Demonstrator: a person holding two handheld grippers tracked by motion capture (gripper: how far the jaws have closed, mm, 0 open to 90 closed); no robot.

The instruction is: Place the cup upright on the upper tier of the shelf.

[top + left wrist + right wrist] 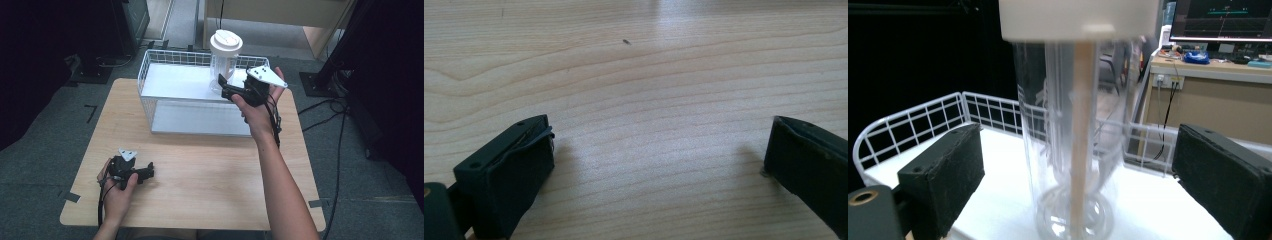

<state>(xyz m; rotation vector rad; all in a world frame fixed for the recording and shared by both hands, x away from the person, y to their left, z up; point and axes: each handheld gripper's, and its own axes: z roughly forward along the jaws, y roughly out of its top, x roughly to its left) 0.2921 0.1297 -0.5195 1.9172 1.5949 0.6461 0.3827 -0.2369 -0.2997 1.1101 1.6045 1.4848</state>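
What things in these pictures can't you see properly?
- Cup: in the right gripper view its lid is cut off by the top edge and its base by the bottom edge.
- Right tool: in the high view, too small to tell how near its tips are to the cup.
- Basket: in the right gripper view the clear cup blurs the wires behind it.

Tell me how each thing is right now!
Clear plastic tumbler with white lid: upright in the basket, lid on, ungripped.
White wire basket: on the table, holding the tumbler.
Right gripper: open, jaws either side of the tumbler.
Left gripper: open, on the wooden table.
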